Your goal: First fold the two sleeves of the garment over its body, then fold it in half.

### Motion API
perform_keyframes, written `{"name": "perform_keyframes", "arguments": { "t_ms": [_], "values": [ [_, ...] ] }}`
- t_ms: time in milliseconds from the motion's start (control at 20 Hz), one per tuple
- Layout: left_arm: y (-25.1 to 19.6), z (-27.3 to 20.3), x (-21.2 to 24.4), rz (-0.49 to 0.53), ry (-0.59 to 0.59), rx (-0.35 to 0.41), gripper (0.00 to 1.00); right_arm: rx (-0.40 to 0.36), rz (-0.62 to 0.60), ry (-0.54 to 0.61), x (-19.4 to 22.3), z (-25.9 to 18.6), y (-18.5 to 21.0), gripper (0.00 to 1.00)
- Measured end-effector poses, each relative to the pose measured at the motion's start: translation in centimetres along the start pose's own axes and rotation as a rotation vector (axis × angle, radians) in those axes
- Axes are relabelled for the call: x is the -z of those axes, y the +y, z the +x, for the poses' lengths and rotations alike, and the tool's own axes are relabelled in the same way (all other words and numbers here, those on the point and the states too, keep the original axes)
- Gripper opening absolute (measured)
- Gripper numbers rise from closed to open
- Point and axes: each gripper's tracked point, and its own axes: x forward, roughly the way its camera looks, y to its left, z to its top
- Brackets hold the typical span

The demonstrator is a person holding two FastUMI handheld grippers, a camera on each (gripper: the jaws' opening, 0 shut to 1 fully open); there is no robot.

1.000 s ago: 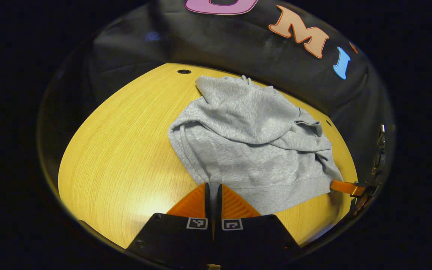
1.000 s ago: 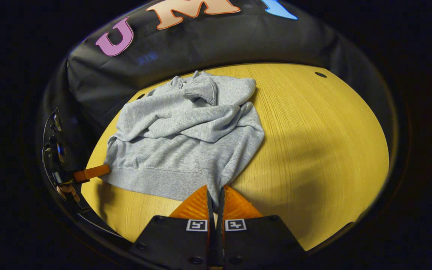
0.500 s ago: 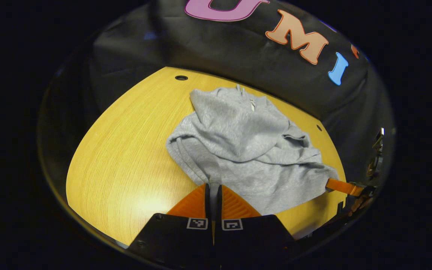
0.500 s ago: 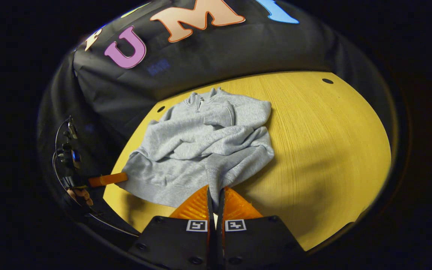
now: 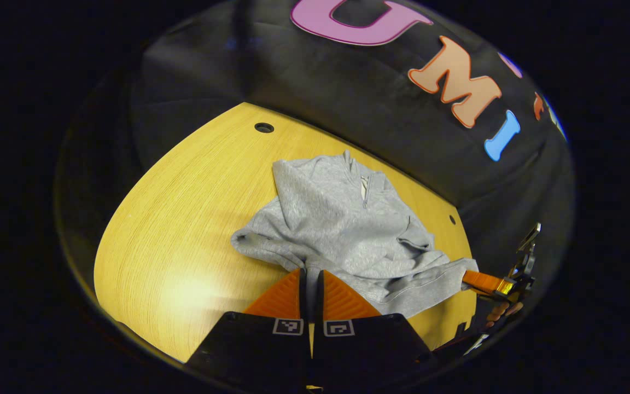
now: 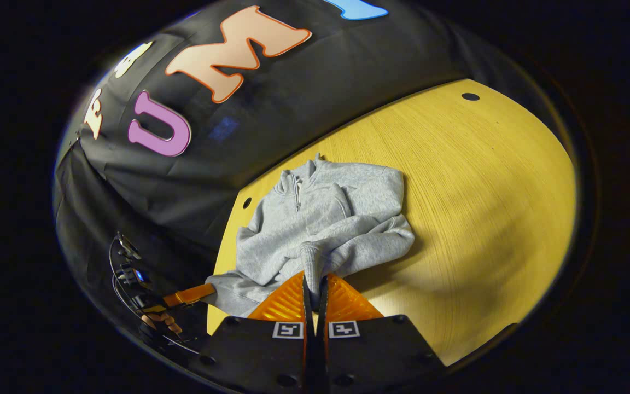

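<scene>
**Both hem corners held above the bench**

Between the jaws of the left gripper (image 5: 310,279), a narrow strip of grey cloth is pinched; the jaws stand almost closed, with only the fabric between them. This cloth is a lower corner of the grey garment (image 5: 348,224). The right gripper (image 6: 314,284) holds the other lower corner in the same way, its jaws pressed together on a bunched fold of the hem.

In the left gripper view, the right gripper also shows farther off at the right edge, its fingers (image 5: 482,281) meeting the hem, with the fingers of a hand (image 5: 498,314) just below it. In the right gripper view, the left gripper shows at the lower left, touching the hem, with part of the hand (image 6: 162,322) that holds it.

From both corners the garment rises off the wooden bench (image 5: 184,219) and its lower part lies partly over the upper part. The sleeves are folded across the body. The collar with a short zip (image 6: 297,191) lies at the far side, near the black cloth wall (image 5: 348,98). Small dark holes (image 5: 264,127) mark the bench near its far edge.
</scene>
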Motion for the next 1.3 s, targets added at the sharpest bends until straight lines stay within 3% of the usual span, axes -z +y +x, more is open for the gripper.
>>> {"name": "perform_keyframes", "arguments": {
  "t_ms": [200,650,900,1100,1150,1200,1250,1300],
  "values": [
    [-0.2,0.9,-2.9,-0.104,-0.010,0.022,0.00,-0.026,0.134,-0.022,-3.3,1.5,0.4,0.03],
    [0.2,6.3,-5.4,-0.132,0.117,0.007,0.00,-0.006,0.388,0.048,-6.2,6.8,-0.9,0.05],
    [0.9,9.9,-5.7,-0.123,0.175,-0.027,0.00,0.034,0.435,0.063,-7.1,10.1,-2.1,0.01],
    [1.5,11.7,-5.3,-0.125,0.200,-0.058,0.00,0.057,0.475,0.076,-7.1,11.9,-2.8,0.05],
    [1.6,12.1,-5.5,-0.115,0.198,-0.066,0.00,0.050,0.480,0.075,-7.4,12.2,-2.6,0.10],
    [1.8,12.4,-5.9,-0.096,0.188,-0.074,0.06,0.052,0.476,0.065,-7.7,12.3,-2.4,0.10],
    [2.0,12.1,-6.2,-0.071,0.174,-0.095,0.13,0.041,0.467,0.043,-8.4,12.6,-2.1,0.28],
    [2.2,12.5,-7.0,-0.040,0.149,-0.108,0.33,0.038,0.452,0.012,-9.2,12.6,-1.7,0.31]
  ]
}}
